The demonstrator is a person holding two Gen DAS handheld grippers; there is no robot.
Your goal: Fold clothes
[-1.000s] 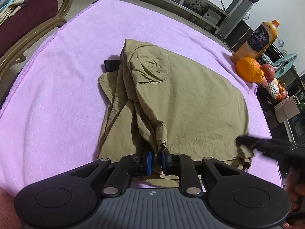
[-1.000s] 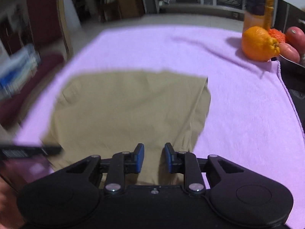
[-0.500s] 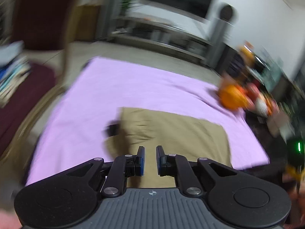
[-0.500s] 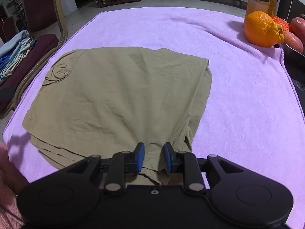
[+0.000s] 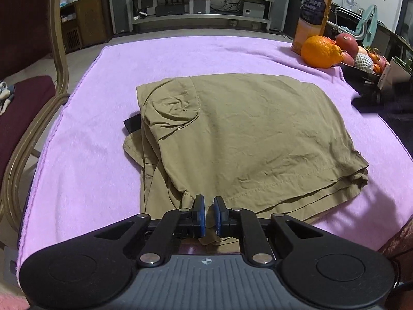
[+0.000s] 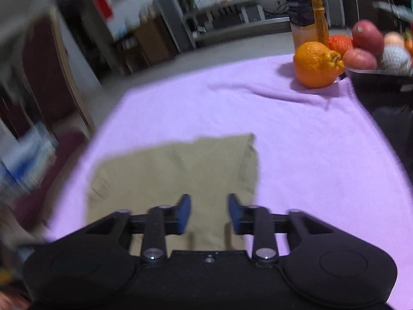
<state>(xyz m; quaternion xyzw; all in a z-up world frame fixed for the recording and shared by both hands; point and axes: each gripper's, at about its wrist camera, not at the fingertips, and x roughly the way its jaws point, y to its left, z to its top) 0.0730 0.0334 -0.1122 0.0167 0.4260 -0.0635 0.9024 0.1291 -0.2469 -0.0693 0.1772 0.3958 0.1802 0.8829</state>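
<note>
Left hand-held gripper (image 5: pixel 209 213): jaws nearly closed over the khaki shorts' (image 5: pixel 247 139) hem, grip unclear. Right hand-held gripper (image 6: pixel 209 213): closing, empty. Pinch all hem layers together before folding.

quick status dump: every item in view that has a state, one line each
khaki garment: folded into a layered stack, flat on the towel, wrinkled.
purple towel: spread flat under the garment.
left gripper: jaws nearly together, nothing between the pads.
right gripper: jaws closing, nothing between them, above the garment; view blurred.
juice bottle: upright, cap on.
orange: resting on the towel's far corner.
</note>
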